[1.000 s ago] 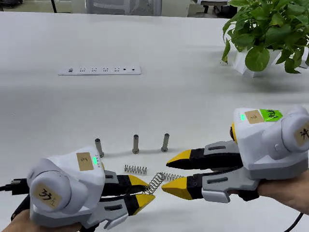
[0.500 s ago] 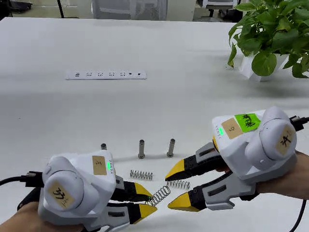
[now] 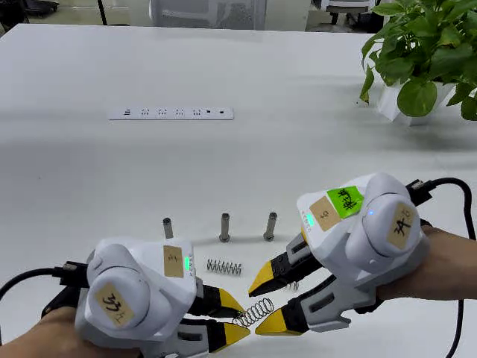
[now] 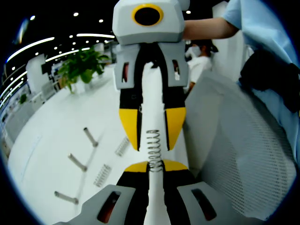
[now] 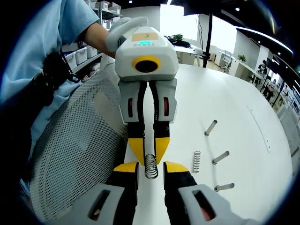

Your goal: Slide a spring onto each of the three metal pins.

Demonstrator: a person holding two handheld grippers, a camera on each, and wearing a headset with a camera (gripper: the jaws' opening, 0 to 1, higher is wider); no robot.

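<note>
While the left gripper (image 3: pixel 240 318) is pinching one end of a spring (image 3: pixel 253 312) at the lower centre of the head view, the right gripper (image 3: pixel 257 310) is crowding in closer than a second ago, its jaws gaping around the free end; three metal pins (image 3: pixel 224 227) are standing above, a loose spring (image 3: pixel 225 266) lying beneath them. Across the left gripper view, the shut yellow tips are gripping the spring at bottom centre. Across the right gripper view, the spread jaws are flanking it unclamped, so a handover seems to be starting, every pin still bare.
</note>
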